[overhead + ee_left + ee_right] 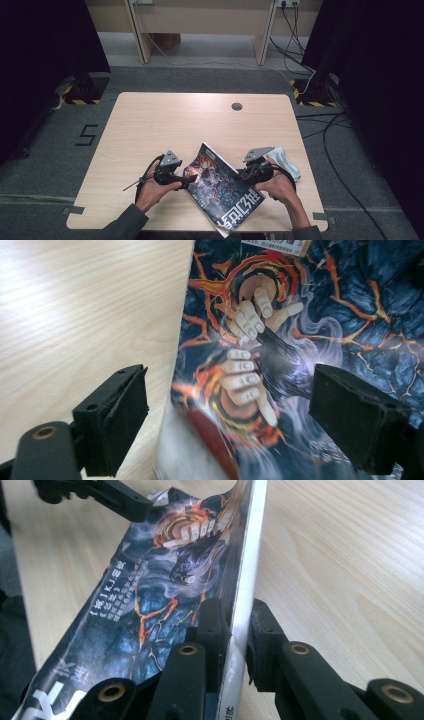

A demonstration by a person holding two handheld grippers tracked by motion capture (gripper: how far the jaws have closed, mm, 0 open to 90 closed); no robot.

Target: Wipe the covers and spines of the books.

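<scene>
One magazine [223,190] | right gripper [239,630] clamps its spine | left gripper [227,415] gapes astride its edge | one cloth [288,161] beside | wooden table [165,125].

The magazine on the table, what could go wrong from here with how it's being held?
The right gripper pinches only the magazine spine edge, so the glossy cover could slip out or crease. The left gripper is open around the far edge without pressing it, so that side may flop back onto the table.

Left tool [188,181] agape, right tool [239,175] clamped.
</scene>
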